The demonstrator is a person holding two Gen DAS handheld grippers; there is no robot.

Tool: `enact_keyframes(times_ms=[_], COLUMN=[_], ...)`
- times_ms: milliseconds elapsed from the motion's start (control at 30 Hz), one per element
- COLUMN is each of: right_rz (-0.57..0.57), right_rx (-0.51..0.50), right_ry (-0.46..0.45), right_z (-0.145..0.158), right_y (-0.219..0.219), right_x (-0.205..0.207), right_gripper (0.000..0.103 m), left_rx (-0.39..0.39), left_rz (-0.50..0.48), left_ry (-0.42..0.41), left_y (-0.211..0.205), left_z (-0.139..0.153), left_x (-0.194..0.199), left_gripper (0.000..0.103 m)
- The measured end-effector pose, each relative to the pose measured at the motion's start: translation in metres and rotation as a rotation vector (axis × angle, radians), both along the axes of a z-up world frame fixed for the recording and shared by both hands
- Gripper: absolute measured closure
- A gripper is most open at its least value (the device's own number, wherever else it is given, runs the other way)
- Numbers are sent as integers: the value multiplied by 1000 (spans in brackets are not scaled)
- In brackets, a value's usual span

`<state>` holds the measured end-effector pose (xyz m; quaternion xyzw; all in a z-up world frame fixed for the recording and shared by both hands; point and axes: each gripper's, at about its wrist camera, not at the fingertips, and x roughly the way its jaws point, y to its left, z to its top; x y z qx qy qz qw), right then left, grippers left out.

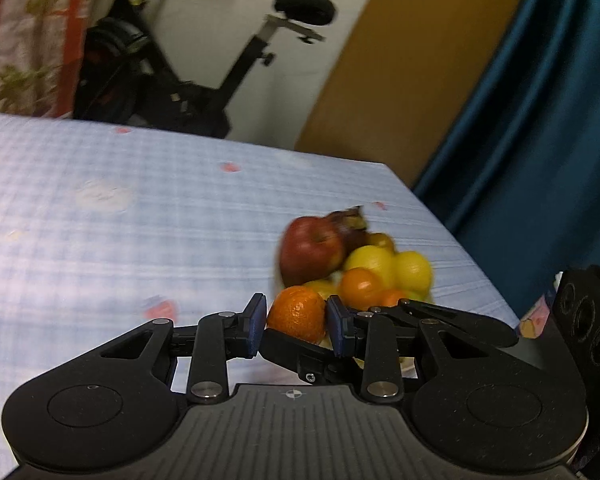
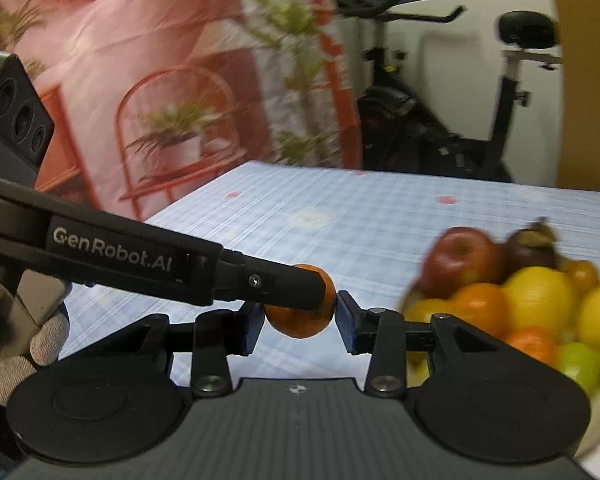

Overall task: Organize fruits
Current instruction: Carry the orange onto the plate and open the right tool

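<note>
- Your left gripper [image 1: 296, 320] is clamping an orange mandarin [image 1: 297, 312], with both blue pads pressing its sides.
- Your right gripper [image 2: 300, 322] is closing its pads on the same mandarin [image 2: 300, 320] from another angle, so both tools are gripping one fruit above the blue checked tablecloth [image 1: 140, 208].
- In the right wrist view, your left gripper's black finger [image 2: 284, 286] is lying across the top of the mandarin.
- Your gloved hand [image 2: 16, 344] is showing at the left edge of that view.
- The fruit pile [image 1: 360, 264] is sitting just beyond and right of the left gripper: a red apple [image 1: 310, 250], lemons [image 1: 412, 270], more oranges [image 1: 360, 286].
</note>
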<state>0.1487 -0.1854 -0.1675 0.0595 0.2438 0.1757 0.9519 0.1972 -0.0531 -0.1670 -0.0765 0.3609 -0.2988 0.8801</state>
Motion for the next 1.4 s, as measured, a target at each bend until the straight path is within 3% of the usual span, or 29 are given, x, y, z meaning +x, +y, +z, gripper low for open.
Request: enact_keyframes(times_ms=[433, 667, 967, 1167, 1300, 1400], right_rz=[-243, -323, -327, -329, -346, -362], right_rx=[77, 80, -2, -46, -63, -54], right_ry=[-34, -22, -16, -17, -25, -28], right_z=[14, 8, 3, 2, 6, 10], right_y=[-95, -123, -117, -112, -112, -117], right_x=[-27, -26, -20, -20, -22, -25], right_gripper=[62, 62, 60, 58, 46, 39], left_rx=[64, 107, 151, 131, 134, 134], left_rz=[-215, -253, -158, -78, -26, -2], left_ry=[-43, -47, -49, -55, -70, -77], left_y=[-113, -149, -135, -113, -98, -90], left_z=[8, -1, 0, 12, 21, 27], left_x=[16, 26, 37, 41, 39, 36], left_gripper=[68, 68, 60, 41, 22, 20])
